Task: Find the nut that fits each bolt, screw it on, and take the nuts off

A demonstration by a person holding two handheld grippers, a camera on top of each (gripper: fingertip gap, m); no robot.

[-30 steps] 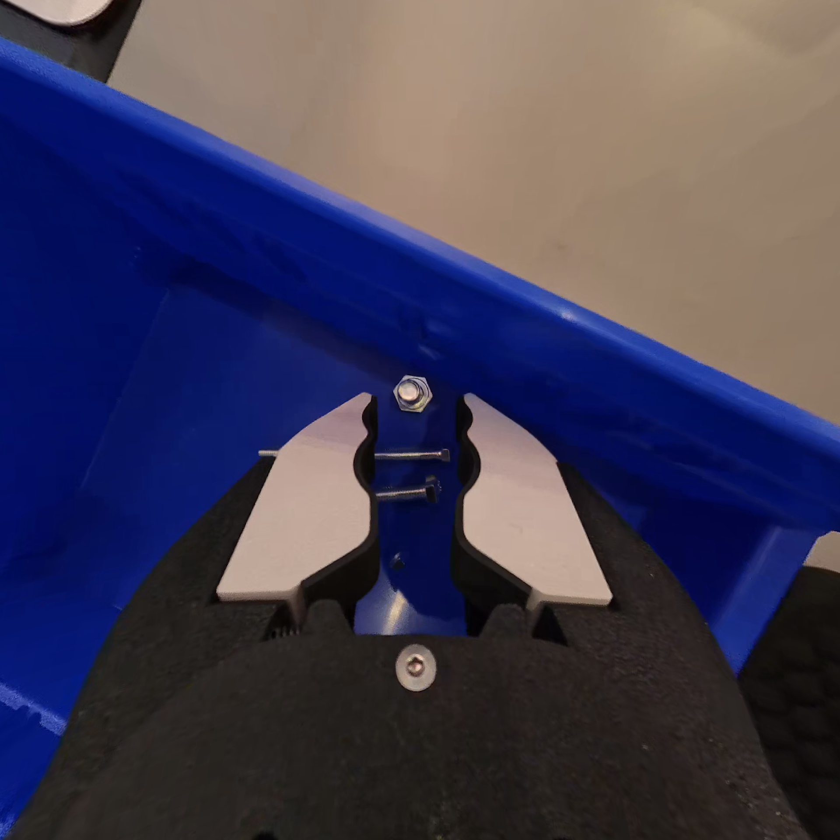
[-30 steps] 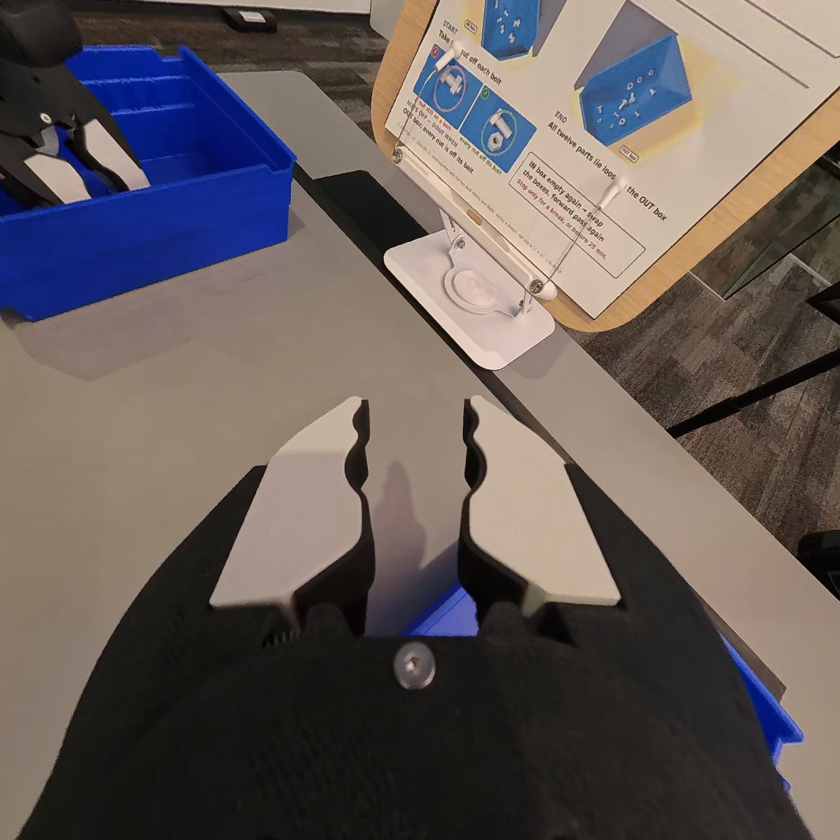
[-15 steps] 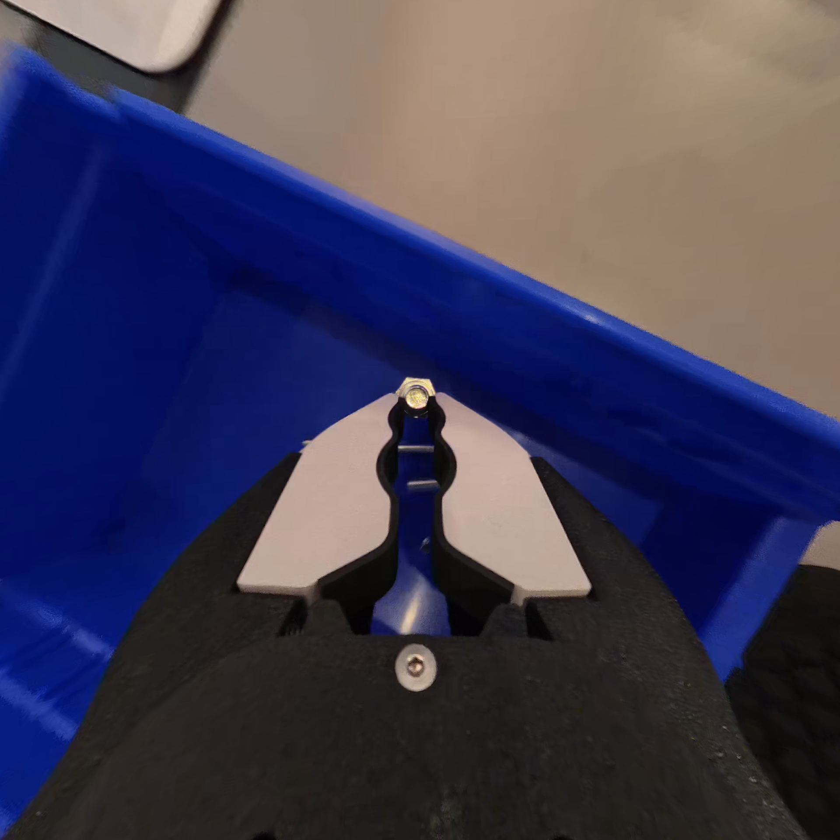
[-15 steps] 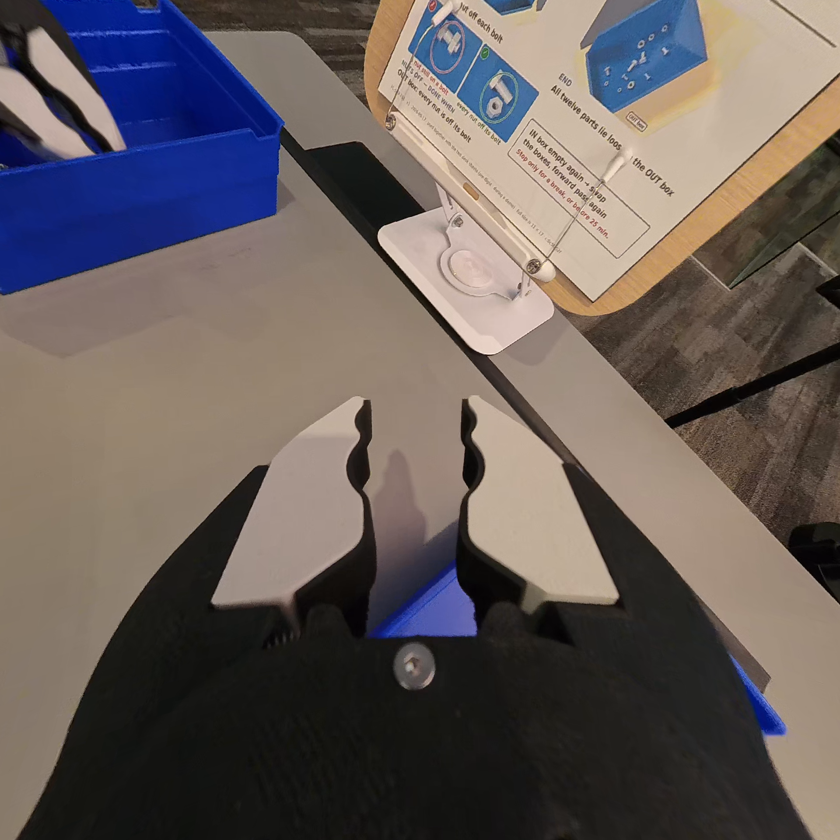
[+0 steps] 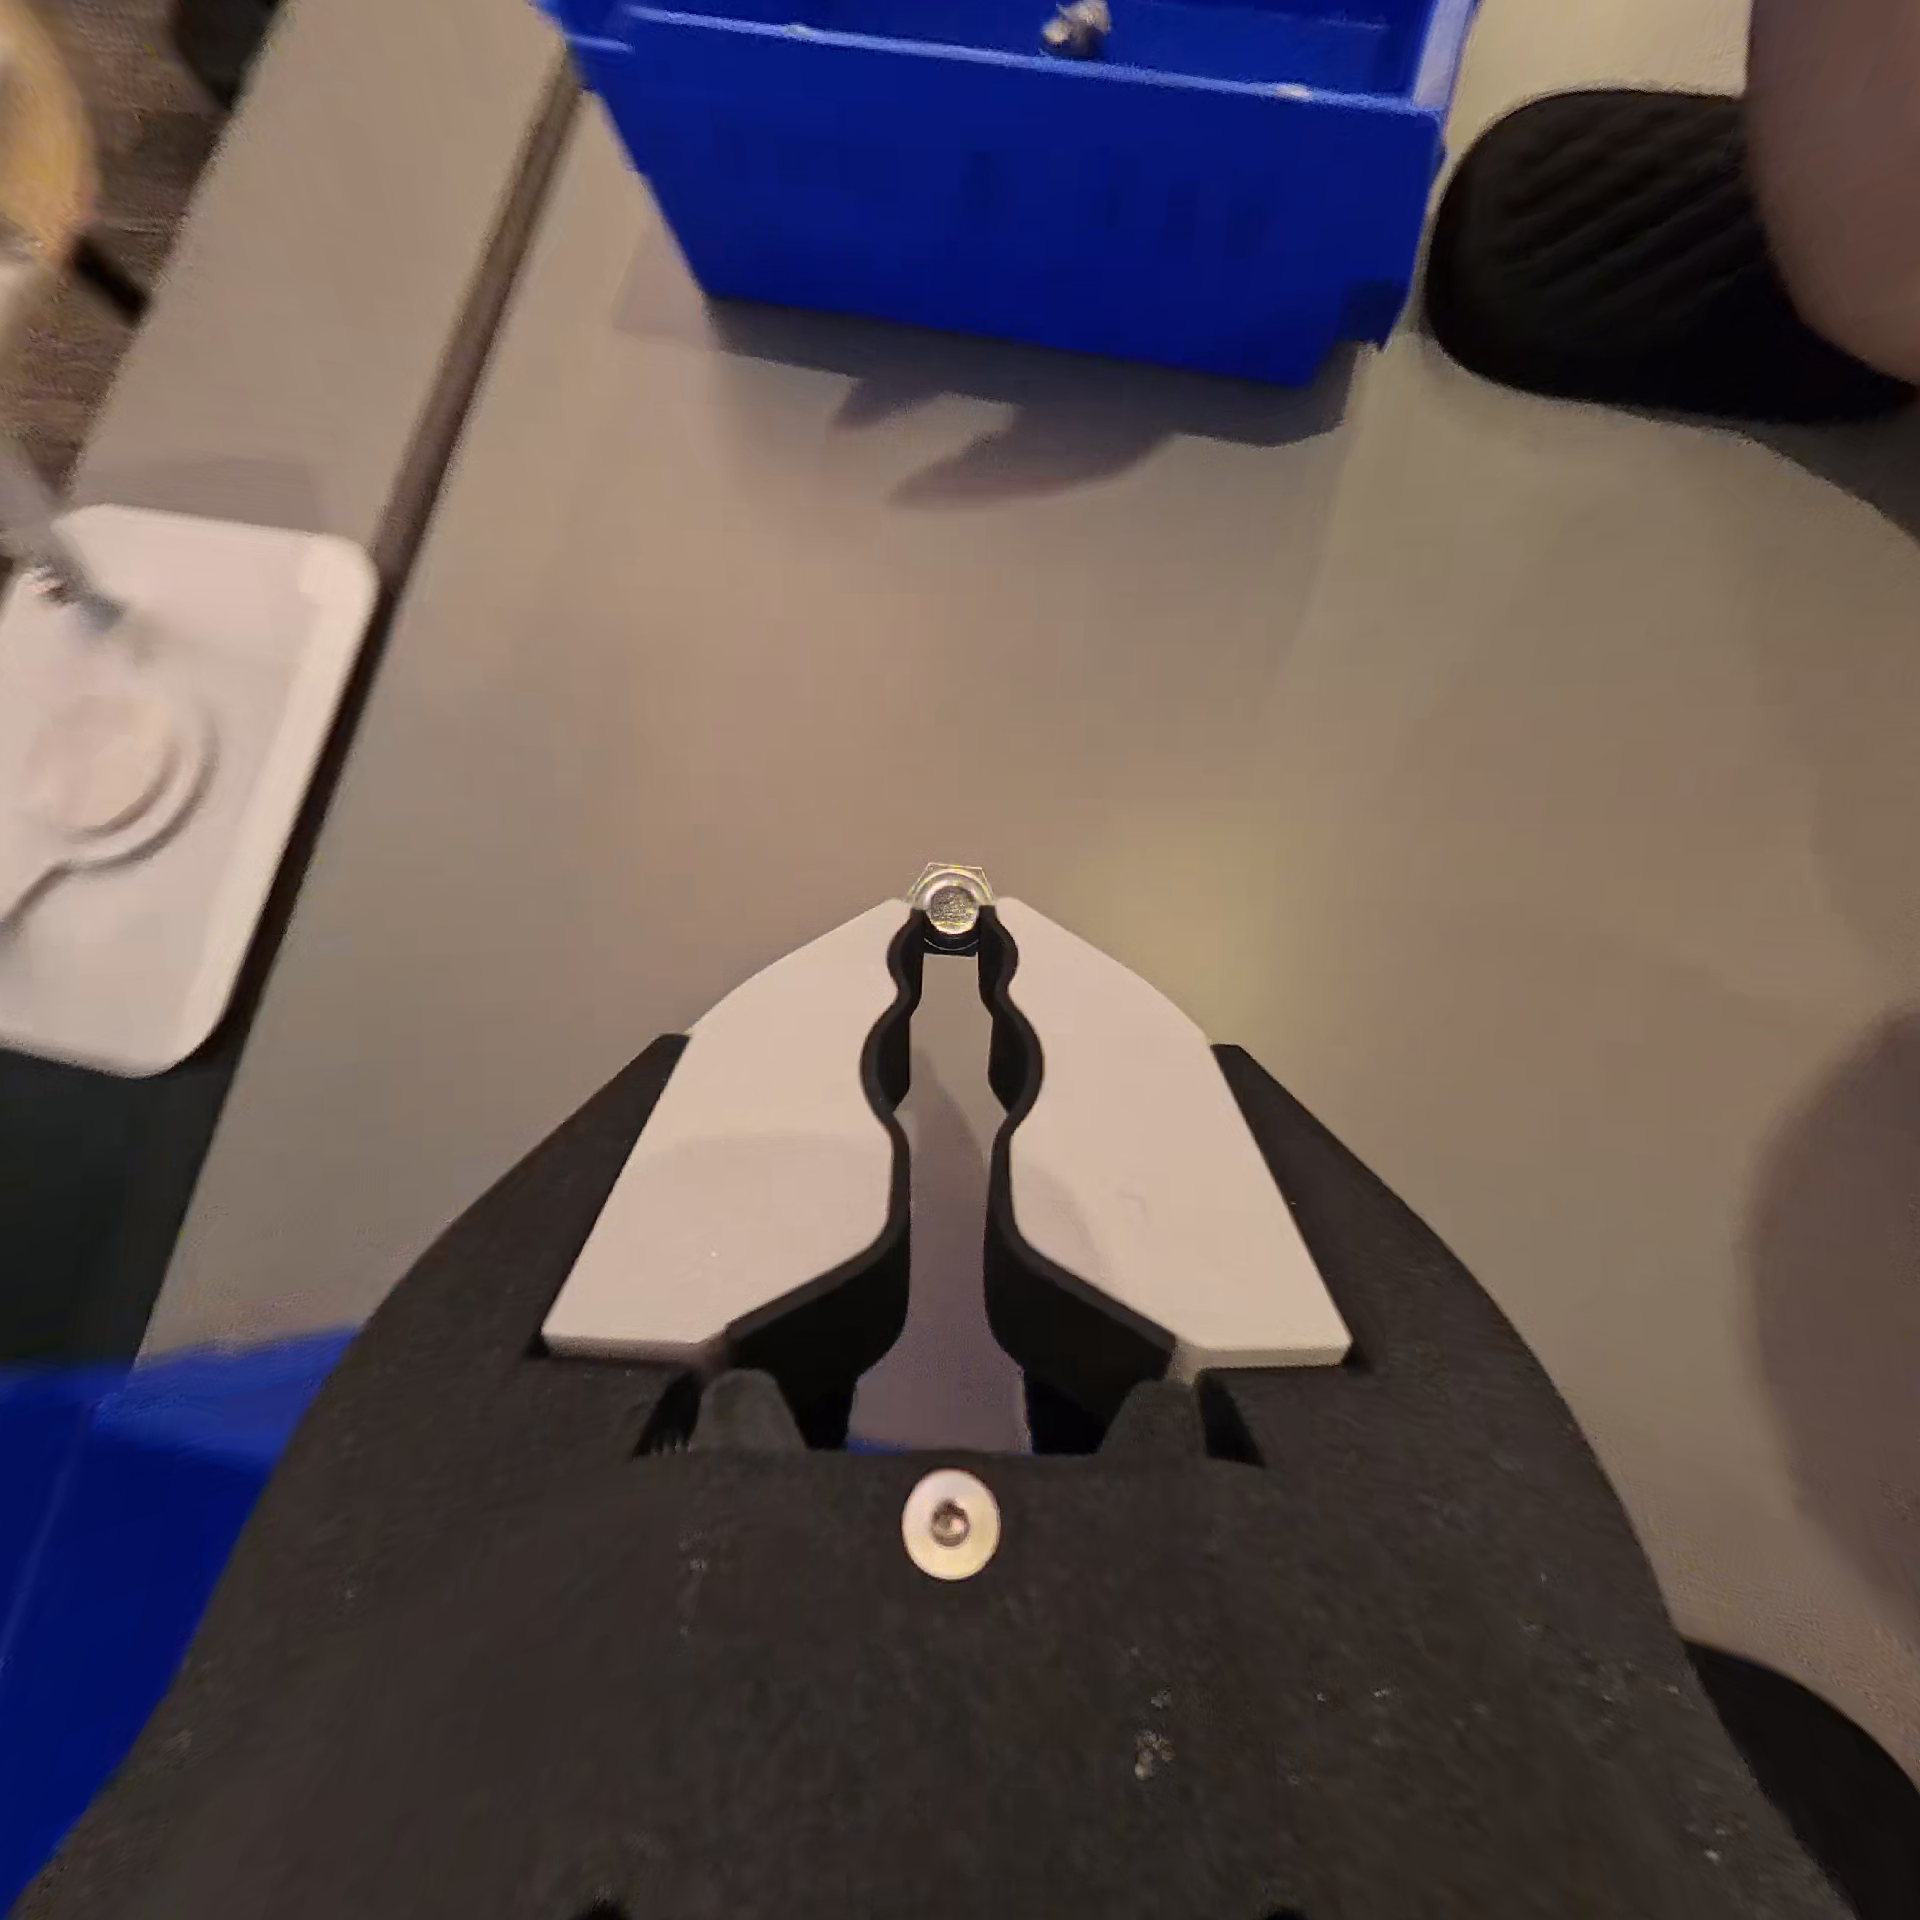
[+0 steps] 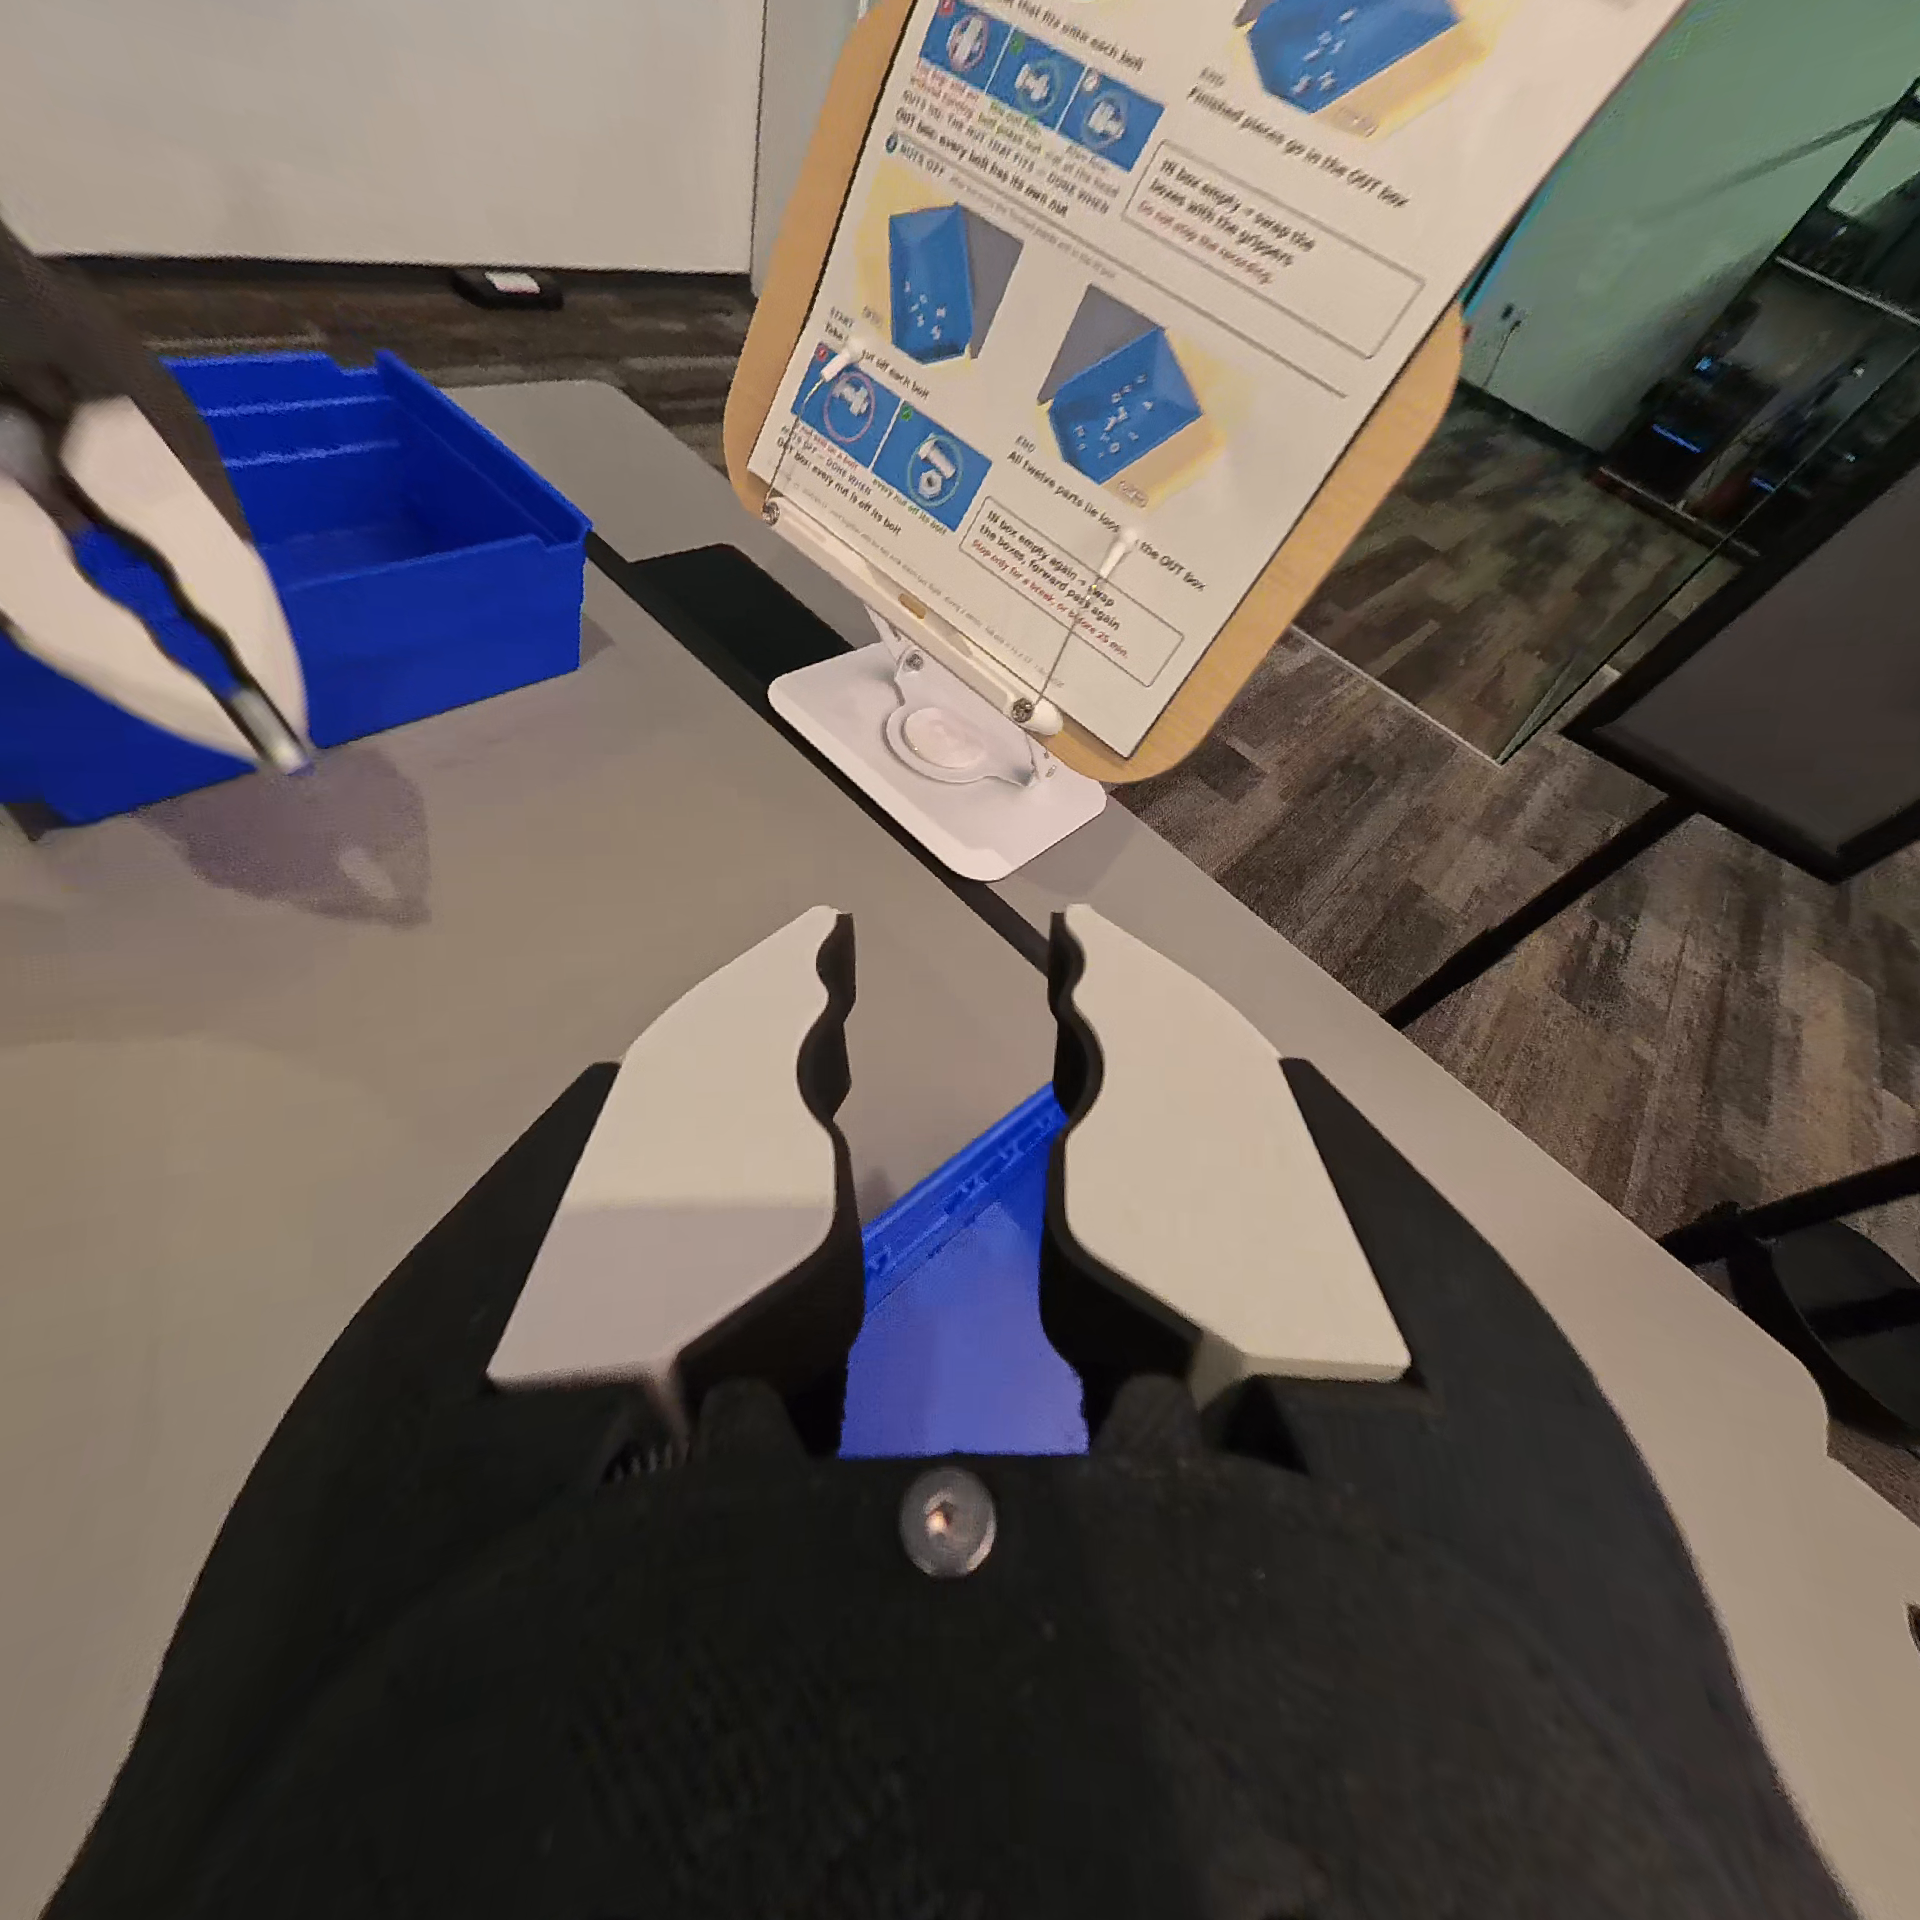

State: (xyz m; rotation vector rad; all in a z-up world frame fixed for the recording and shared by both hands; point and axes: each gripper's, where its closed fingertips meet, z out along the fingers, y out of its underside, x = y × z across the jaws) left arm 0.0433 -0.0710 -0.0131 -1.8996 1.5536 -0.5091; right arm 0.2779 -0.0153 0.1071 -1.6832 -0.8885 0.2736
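My left gripper (image 5: 951, 925) is shut on a small silver bolt with a nut on it (image 5: 950, 900), pinched at the very fingertips and held above the grey table (image 5: 1247, 675). In the right wrist view the left gripper (image 6: 272, 727) shows at the far left, blurred, with the bolt (image 6: 260, 727) at its tip, in front of a blue bin (image 6: 436, 561). My right gripper (image 6: 951, 935) is open and empty, above the near corner of a second blue bin (image 6: 966, 1299). In the left wrist view that second bin (image 5: 1039, 197) lies ahead, with loose hardware (image 5: 1075, 23) inside.
An instruction board (image 6: 1091, 312) on a white base (image 6: 935, 769) stands at the table's far edge; the base also shows in the left wrist view (image 5: 156, 779). A blue bin corner (image 5: 94, 1455) shows at lower left. A black gripper body (image 5: 1600, 260) is beside the far bin. Tip to tip, the grippers are about 30 cm apart.
My left gripper closed on the bolt with its nut inside the bin, lifted it out and swung over the table. My right gripper stayed open and tilted up slightly.
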